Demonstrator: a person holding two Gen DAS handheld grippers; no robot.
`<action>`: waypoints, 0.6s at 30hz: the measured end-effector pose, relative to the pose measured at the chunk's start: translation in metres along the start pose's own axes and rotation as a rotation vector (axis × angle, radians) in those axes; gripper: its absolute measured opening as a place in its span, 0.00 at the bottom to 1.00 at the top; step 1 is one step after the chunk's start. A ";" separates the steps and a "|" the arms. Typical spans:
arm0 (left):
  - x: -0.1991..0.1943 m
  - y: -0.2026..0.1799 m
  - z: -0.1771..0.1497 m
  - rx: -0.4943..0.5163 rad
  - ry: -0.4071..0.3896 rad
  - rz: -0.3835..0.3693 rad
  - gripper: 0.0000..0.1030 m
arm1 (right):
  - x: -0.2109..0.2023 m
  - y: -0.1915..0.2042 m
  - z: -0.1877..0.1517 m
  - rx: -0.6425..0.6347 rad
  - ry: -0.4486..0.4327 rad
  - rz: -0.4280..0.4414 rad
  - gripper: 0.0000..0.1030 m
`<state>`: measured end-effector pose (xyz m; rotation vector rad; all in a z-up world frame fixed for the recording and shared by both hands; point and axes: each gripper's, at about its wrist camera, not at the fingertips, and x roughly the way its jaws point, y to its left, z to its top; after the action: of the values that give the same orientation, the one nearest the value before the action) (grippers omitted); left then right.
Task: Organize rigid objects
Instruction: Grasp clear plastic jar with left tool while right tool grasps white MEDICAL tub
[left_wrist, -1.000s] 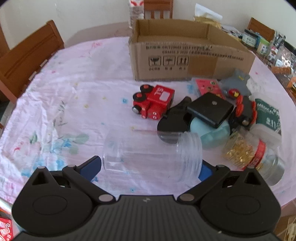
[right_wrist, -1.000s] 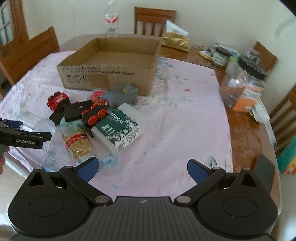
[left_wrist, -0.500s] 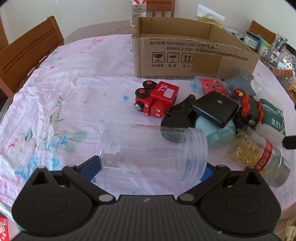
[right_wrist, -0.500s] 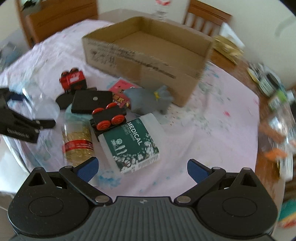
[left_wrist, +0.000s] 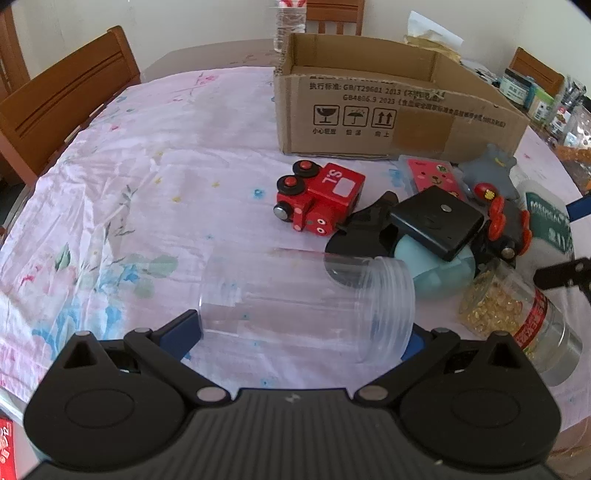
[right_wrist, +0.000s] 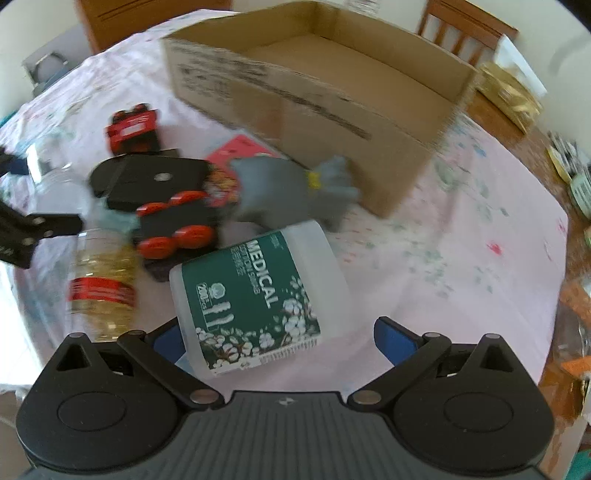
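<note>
Your left tongs (left_wrist: 303, 332) clamp the clear jar (left_wrist: 306, 302) sideways above the surface's near edge, ready for the cardboard box (left_wrist: 388, 107) at the far edge, while your right tongs (right_wrist: 279, 338) gape wide around the ungripped medical tub (right_wrist: 255, 299).

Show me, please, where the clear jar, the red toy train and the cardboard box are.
clear jar (left_wrist: 306, 306), left wrist view, on its transparent side wall.
red toy train (left_wrist: 319, 199), left wrist view, on its red body.
cardboard box (left_wrist: 369, 122), left wrist view, on its printed front wall.
</note>
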<state>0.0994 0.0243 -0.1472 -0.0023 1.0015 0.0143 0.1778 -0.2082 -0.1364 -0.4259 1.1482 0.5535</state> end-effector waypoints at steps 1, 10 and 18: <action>0.000 0.000 0.000 -0.003 0.002 0.003 1.00 | 0.002 -0.006 -0.001 0.016 0.004 0.002 1.00; -0.002 -0.002 -0.003 -0.037 -0.009 0.025 1.00 | 0.012 -0.019 -0.002 -0.058 0.014 0.068 1.00; -0.005 -0.007 -0.004 -0.043 -0.020 0.059 0.99 | 0.012 -0.020 -0.003 -0.109 -0.022 0.092 1.00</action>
<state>0.0935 0.0170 -0.1449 -0.0119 0.9810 0.0897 0.1915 -0.2234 -0.1484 -0.4613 1.1237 0.7016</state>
